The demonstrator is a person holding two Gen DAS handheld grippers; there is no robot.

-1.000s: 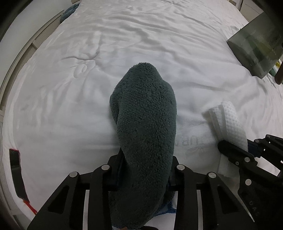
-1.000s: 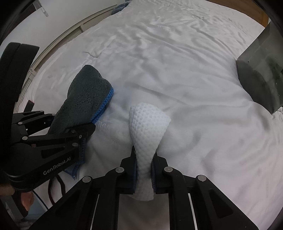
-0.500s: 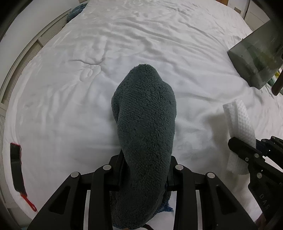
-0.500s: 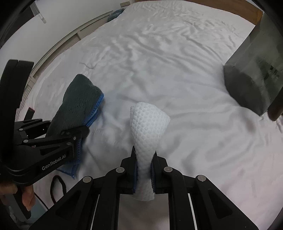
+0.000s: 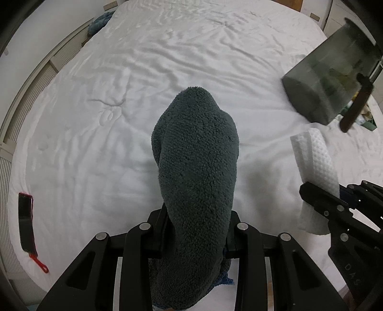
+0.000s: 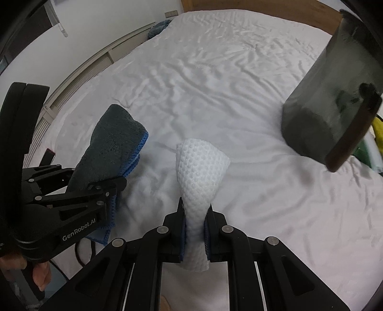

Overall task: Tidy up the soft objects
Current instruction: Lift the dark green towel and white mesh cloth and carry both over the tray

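while the left gripper clamps a fluffy dark grey towel at frame centre, the right gripper pinches a white waffle-textured cloth above the white bed.

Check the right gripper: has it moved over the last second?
Yes. The right gripper, shut on the white cloth, has risen and drawn back: in its view the bed sheet shrinks and the headboard appears.
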